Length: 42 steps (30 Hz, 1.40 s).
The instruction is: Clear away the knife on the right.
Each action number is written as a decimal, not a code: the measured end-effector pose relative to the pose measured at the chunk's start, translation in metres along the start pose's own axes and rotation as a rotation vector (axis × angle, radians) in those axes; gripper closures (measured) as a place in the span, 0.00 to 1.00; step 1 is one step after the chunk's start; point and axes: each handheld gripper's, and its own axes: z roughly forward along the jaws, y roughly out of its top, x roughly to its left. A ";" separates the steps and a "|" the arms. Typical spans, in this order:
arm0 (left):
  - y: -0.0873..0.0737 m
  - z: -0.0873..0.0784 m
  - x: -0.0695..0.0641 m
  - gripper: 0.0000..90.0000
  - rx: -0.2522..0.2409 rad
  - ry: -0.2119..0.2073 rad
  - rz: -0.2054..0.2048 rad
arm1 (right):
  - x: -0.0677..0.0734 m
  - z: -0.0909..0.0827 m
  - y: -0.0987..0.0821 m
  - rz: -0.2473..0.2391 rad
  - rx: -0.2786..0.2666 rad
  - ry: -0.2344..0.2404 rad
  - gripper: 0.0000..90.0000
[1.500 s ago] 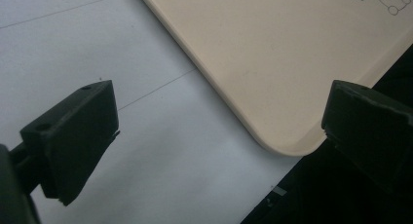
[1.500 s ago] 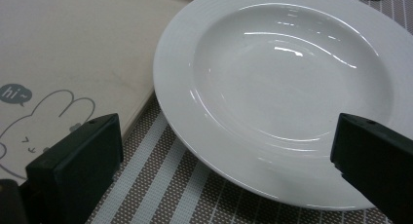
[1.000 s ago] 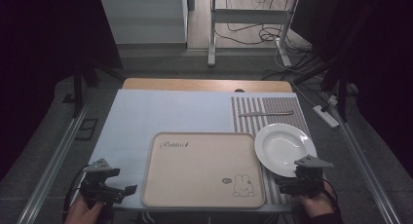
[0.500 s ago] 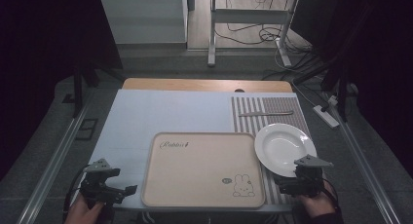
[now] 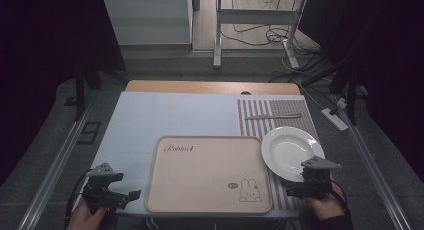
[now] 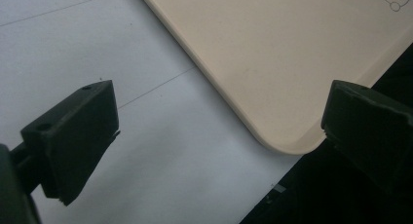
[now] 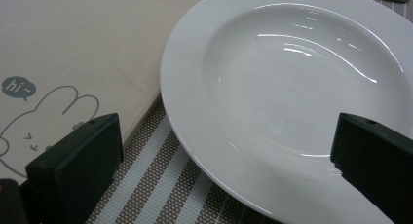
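The right gripper (image 5: 311, 186), jaws wide apart, hovers at the near rim of the white deep plate (image 5: 292, 152), glossy and empty. Its own view reveals the tray's (image 5: 207, 172) rabbit drawing (image 7: 34, 117) just left. A knife (image 5: 272, 116) lies beyond the plate on the striped mat (image 5: 280, 109). The left gripper (image 5: 120, 197), also spread, sits off the tray's opposite corner.

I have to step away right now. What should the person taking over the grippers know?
Left gripper: open, holding nothing, at the tray's near-left corner over the white table cover.
Right gripper: open, holding nothing, at the near rim of the white plate.
The plate sits empty on the striped mat, right of the tray, its rim against the tray's edge. A knife lies farther back on the mat.
Done: nothing grasped.
Left: likely grip the plate and move it, perhaps onto the tray.
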 end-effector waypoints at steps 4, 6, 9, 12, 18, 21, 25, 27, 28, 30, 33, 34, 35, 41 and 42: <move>0.000 0.000 0.000 0.01 0.002 0.001 0.001 | -0.001 0.001 0.003 -0.002 -0.017 0.011 0.00; 0.000 0.000 0.000 0.01 0.003 0.002 0.002 | -0.003 0.002 0.005 0.009 -0.029 0.019 0.00; 0.000 0.001 0.000 0.01 0.005 0.005 0.003 | -0.005 0.003 0.008 0.023 -0.037 0.038 0.00; 0.000 0.001 -0.001 0.01 0.006 0.005 0.003 | -0.005 0.005 0.011 0.010 -0.055 0.046 0.00; 0.000 0.001 -0.001 0.01 0.007 0.006 0.004 | -0.009 0.017 0.019 -0.015 -0.001 0.062 0.01; 0.000 0.001 0.000 0.01 0.007 0.006 0.002 | -0.009 0.021 0.022 -0.001 0.003 0.059 0.01; 0.001 0.001 0.000 0.01 0.008 0.006 0.003 | -0.008 0.024 0.028 0.007 -0.001 0.056 0.01; 0.001 0.001 0.000 0.01 0.008 0.006 0.003 | -0.008 0.025 0.029 0.011 0.000 0.055 0.01; 0.001 0.001 0.000 0.01 0.008 0.007 0.003 | -0.009 0.026 0.030 0.012 -0.003 0.054 0.01; 0.001 0.001 0.000 0.01 0.008 0.007 0.004 | -0.010 0.029 0.033 0.009 0.002 0.042 0.01; 0.001 0.001 -0.001 0.01 0.008 0.007 0.005 | -0.012 0.034 0.035 0.006 0.014 0.038 0.00; 0.001 0.001 -0.001 0.01 0.008 0.008 0.005 | -0.012 0.036 0.036 0.007 0.019 0.036 0.00; 0.001 0.001 0.000 0.01 0.009 0.008 0.005 | -0.013 0.037 0.037 0.008 0.025 0.040 0.00; 0.001 0.001 0.000 0.01 0.008 0.009 0.004 | -0.014 0.045 0.042 -0.011 0.040 0.040 0.00; 0.001 0.001 0.000 0.01 0.008 0.009 0.004 | -0.016 0.047 0.044 -0.014 0.040 0.039 0.00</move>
